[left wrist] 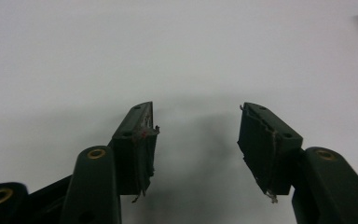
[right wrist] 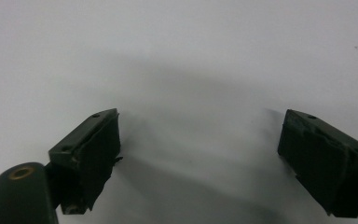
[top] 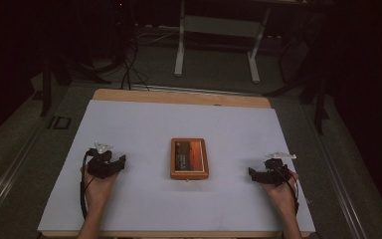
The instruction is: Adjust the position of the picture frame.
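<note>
The left gripper (left wrist: 196, 140) holds its black jaws apart over bare white tabletop, nothing between them; the right gripper (right wrist: 200, 158) stands wide too, equally empty. Between both hands, well apart from each, lies the flat rectangular wooden box with an orange-and-dark printed lid (top: 189, 158), near the middle of the white table (top: 144, 119). A one-sided push would likely skid or spin it on the smooth surface. Open room surrounds it; the edges are far off.
</note>
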`<state>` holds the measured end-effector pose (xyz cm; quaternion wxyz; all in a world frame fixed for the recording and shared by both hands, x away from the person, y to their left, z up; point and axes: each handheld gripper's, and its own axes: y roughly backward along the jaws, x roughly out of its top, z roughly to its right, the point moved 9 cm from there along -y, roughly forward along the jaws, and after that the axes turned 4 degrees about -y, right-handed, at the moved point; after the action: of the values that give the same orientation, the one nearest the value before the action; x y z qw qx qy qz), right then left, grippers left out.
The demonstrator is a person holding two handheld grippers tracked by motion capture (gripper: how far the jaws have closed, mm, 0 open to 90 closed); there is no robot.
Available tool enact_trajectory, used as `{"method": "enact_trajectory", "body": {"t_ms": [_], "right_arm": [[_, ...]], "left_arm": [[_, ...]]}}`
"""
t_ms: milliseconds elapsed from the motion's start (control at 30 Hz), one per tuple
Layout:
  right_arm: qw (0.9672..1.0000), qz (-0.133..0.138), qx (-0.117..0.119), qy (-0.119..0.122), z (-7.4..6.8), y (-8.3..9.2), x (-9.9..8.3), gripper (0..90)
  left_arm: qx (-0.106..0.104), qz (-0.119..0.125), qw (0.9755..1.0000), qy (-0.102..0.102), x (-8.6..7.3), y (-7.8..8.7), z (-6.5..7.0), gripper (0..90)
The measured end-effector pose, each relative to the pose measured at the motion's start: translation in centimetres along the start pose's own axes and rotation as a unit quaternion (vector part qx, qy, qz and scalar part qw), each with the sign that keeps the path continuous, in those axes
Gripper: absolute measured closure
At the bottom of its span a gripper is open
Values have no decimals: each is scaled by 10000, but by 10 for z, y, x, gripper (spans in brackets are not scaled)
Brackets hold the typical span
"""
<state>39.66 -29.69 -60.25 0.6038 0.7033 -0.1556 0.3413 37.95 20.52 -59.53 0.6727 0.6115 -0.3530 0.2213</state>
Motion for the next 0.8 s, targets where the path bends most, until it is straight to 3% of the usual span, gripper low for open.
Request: {"method": "enact_trajectory", "body": {"t_ms": [33,133,233,267,300,333,367,467,700,733,800], "right_arm": [[10000,3,-5,2,-1,0,0,162],[10000,10,2,16,-2,1,0,184],[9994,43,345,-69,-14,5,1,268],[9988,59,475,-105,-18,5,2,292],[9988,59,475,-105,-18,5,2,292],[9969,72,767,-173,-30,6,4,332],[9969,72,767,-173,-30,6,4,332],[9952,23,974,-12,-47,6,5,373],[9874,46,1564,231,-86,16,9,476],[9874,46,1564,231,-86,16,9,476],[9824,146,1827,353,-103,24,9,554]], "left_arm": [[-138,16,9998,-112,1,2,6,461],[-197,29,9996,-196,2,3,10,468],[-464,106,9981,-397,4,6,24,468],[-464,106,9981,-397,4,6,24,468],[-535,131,9976,-428,4,7,26,468],[-616,160,9970,-450,5,8,29,473],[-692,187,9963,-477,6,9,32,473],[-830,214,9948,-549,7,12,39,485],[-951,193,9922,-789,8,15,50,509],[-951,193,9922,-789,8,15,50,512],[-1015,197,9911,-839,8,15,54,517]]}}
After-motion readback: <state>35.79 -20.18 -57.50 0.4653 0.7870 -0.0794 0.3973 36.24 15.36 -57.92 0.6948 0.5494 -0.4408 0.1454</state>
